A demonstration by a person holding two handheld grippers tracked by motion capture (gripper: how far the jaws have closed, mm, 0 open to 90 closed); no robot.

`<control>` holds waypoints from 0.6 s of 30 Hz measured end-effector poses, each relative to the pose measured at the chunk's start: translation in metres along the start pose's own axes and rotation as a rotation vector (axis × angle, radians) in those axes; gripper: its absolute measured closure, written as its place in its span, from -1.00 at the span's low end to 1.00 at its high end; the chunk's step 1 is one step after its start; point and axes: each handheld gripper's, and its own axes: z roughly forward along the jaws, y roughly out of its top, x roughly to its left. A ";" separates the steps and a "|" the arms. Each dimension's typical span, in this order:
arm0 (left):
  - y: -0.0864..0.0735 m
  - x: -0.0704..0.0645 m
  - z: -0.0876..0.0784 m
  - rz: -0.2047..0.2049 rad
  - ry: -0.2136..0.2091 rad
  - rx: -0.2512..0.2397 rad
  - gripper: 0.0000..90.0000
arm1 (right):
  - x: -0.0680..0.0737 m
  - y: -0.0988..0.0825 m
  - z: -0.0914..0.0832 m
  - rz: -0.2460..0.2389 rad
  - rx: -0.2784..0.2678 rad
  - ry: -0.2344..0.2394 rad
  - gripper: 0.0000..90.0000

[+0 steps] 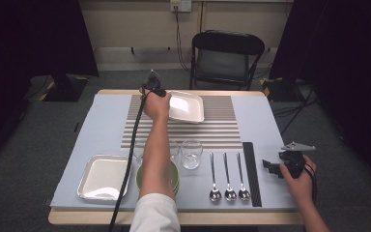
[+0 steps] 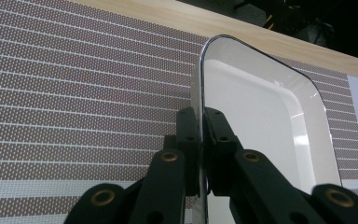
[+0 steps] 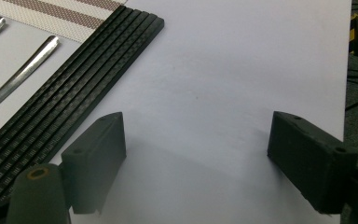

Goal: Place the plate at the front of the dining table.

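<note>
Left gripper stretched far forward, jaws clamped on white tray rim; right gripper low over table, jaws released.

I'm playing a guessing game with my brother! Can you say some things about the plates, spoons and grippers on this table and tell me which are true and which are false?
1. The left gripper pinches the rim of a white square plate. True.
2. The right gripper holds a spoon. False: its jaws are wide open over bare table, with nothing between them.
3. Three spoons lie side by side near the front edge. True.
4. The held plate is over the striped placemat. True.
5. The glass lies tipped over. False: it stands upright.
6. The second square plate sits at the table's right. False: it sits at the front left.
</note>
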 end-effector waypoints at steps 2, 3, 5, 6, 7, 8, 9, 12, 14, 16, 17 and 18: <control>0.000 0.000 0.000 0.002 0.002 0.002 0.92 | 0.000 0.000 0.000 0.000 0.000 0.000 -0.60; 0.000 0.000 0.001 0.002 -0.002 0.005 0.91 | 0.000 0.000 0.000 0.000 0.000 0.000 -0.60; -0.001 -0.001 0.002 0.000 -0.003 0.006 0.92 | 0.000 0.000 0.000 0.000 0.000 0.000 -0.60; -0.001 -0.001 0.003 0.003 -0.001 0.008 0.91 | 0.000 0.000 0.000 0.000 0.000 0.000 -0.60; -0.001 -0.001 0.003 0.005 -0.005 0.009 0.92 | 0.000 0.000 0.000 0.000 0.000 0.000 -0.60; -0.001 -0.002 0.003 0.007 -0.003 0.008 0.91 | 0.000 0.000 0.000 0.000 0.000 0.000 -0.60; -0.001 -0.002 0.004 0.006 -0.003 0.007 0.91 | 0.000 0.000 0.000 0.000 0.000 0.000 -0.60; -0.002 -0.003 0.004 0.009 -0.007 0.008 0.91 | 0.000 0.000 0.000 -0.001 0.000 0.000 -0.60; -0.002 -0.003 0.005 0.008 -0.004 0.011 0.91 | 0.000 0.000 0.000 -0.001 0.000 0.000 -0.60; -0.002 -0.003 0.005 0.007 -0.003 0.011 0.91 | 0.000 0.000 0.000 0.001 0.000 0.000 -0.60; -0.002 -0.003 0.005 0.007 -0.002 0.011 0.91 | 0.000 0.000 0.000 0.002 0.001 0.000 -0.60; -0.002 -0.003 0.005 0.008 -0.001 0.009 0.91 | 0.000 0.000 0.000 -0.001 0.000 0.000 -0.60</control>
